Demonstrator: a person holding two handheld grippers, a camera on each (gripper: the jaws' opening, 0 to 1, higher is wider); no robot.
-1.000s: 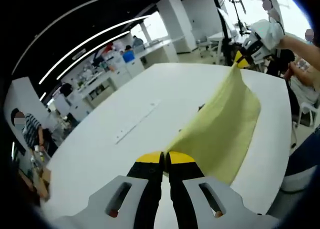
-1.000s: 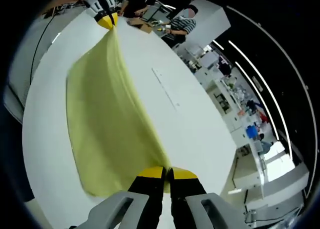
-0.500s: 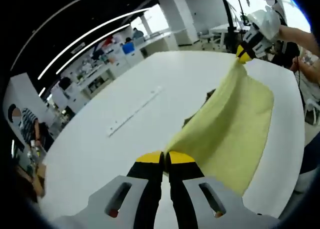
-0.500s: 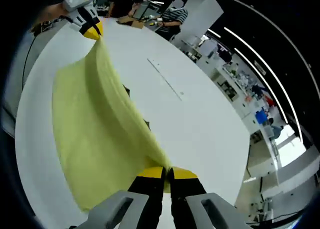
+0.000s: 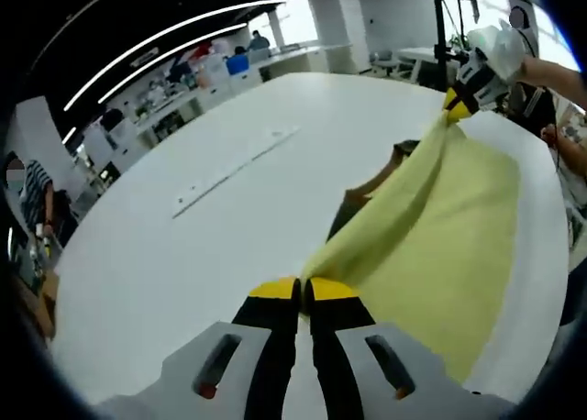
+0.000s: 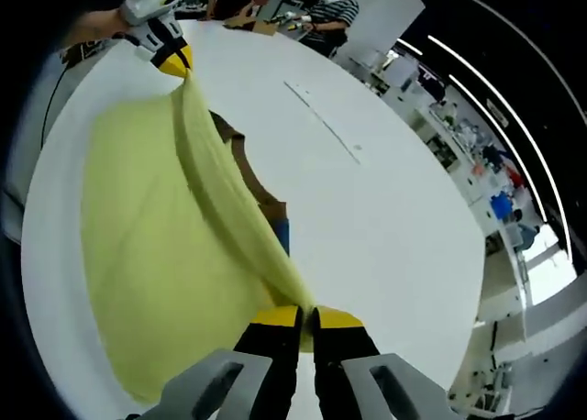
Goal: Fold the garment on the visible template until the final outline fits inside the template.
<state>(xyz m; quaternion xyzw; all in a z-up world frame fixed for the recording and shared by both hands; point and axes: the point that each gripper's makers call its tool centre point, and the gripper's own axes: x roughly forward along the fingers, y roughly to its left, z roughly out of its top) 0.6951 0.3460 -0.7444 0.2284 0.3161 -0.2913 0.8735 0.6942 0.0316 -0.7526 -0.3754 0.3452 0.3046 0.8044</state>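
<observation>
The left gripper [image 5: 304, 293] and right gripper [image 6: 306, 317] each have jaws closed tight on the yellow cloth [image 5: 440, 227], lifted over the white tabletop [image 5: 183, 246].

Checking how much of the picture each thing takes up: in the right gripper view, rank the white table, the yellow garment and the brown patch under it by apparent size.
1. white table
2. yellow garment
3. brown patch, mostly hidden, so its true extent is unsure.
</observation>
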